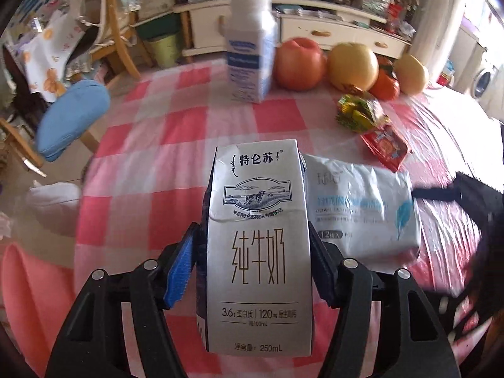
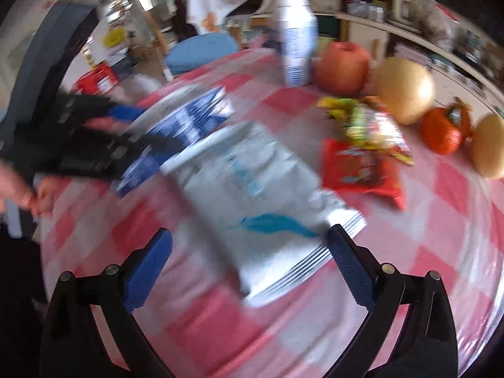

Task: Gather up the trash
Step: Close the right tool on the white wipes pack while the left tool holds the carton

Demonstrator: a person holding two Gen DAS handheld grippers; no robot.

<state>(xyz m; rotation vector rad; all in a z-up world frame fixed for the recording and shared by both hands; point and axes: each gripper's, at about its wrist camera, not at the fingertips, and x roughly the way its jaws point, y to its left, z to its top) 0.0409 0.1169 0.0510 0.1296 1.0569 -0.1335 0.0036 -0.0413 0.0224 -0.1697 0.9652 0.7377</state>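
Left gripper (image 1: 253,249): your fingers hold the milk carton (image 1: 256,245).
Right gripper (image 2: 250,263): your fingers are wide, the white pouch (image 2: 252,195) at 12 o'clock on the surface (image 2: 425,252).

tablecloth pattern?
Pink-and-white check tablecloth, under clear plastic; sharpest in the left wrist view.

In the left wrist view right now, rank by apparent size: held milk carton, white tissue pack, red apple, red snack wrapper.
1. milk carton, inflated by nearness to the camera
2. white tissue pack
3. red apple
4. red snack wrapper
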